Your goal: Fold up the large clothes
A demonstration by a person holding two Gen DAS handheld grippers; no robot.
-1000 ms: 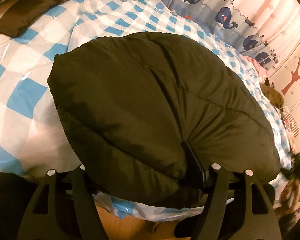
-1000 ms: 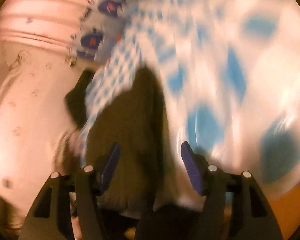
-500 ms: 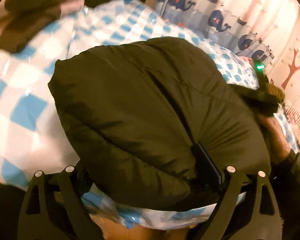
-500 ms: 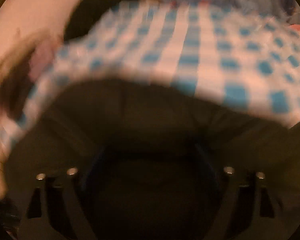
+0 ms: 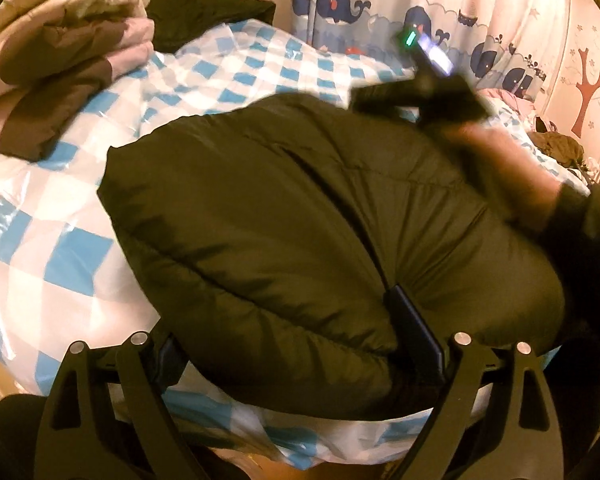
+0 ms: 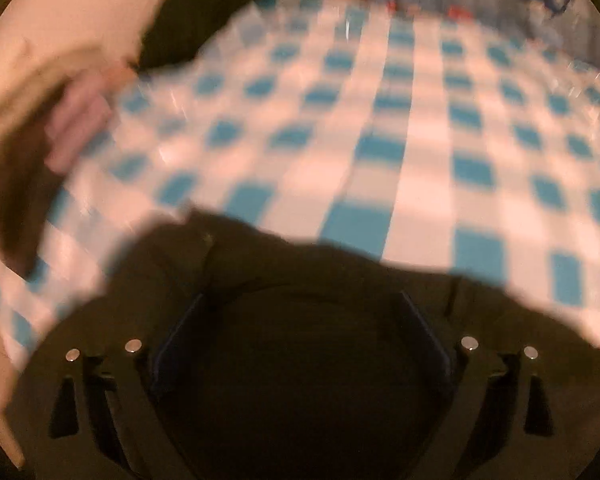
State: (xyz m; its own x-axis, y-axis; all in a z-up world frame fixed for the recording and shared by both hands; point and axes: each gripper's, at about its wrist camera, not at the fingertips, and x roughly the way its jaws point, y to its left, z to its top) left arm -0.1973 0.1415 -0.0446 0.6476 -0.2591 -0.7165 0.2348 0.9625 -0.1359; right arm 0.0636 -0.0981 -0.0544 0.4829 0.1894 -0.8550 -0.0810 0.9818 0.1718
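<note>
puffy dark quilted jacket [image 5: 300, 216], glossy checked sheet [image 5: 60, 216]

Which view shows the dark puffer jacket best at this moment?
The left wrist view: the dark puffer jacket is sharp there, nearly its whole folded bulk lying on the blue-checked bed cover. The right wrist view is motion-blurred and shows only a dark stretch of it filling the bottom of the picture.

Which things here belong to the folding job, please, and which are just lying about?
For the job: dark puffy jacket; checked bed cover it lies on; left gripper; right gripper.
Lying about: folded quilt; black garment; whale curtain.
</note>
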